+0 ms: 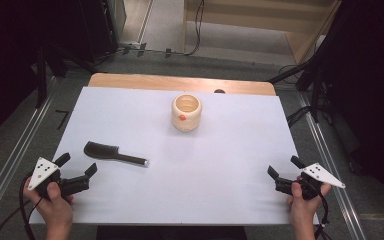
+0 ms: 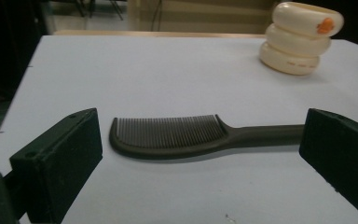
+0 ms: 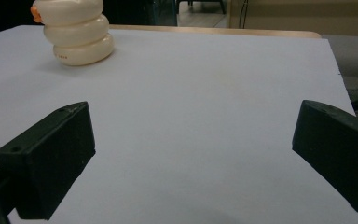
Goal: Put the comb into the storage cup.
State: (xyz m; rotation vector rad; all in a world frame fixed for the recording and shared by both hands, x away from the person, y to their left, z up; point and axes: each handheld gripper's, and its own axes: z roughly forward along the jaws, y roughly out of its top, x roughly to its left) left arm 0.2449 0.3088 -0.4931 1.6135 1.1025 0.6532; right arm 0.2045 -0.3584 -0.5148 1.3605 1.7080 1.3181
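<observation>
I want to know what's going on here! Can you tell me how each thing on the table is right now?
Comb: lying flat on the white table, teeth facing away from the left gripper, untouched.
Cream ringed cup: standing upright, open at the top, nothing touching it.
Left gripper: jaws wide open, holding nothing, aimed at the comb.
Right gripper: jaws wide open, holding nothing, over bare table.

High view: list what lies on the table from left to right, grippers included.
left gripper → black comb → cream ringed cup → right gripper, all over the white table sheet; both grippers' jaws stand open with nothing between them.
</observation>
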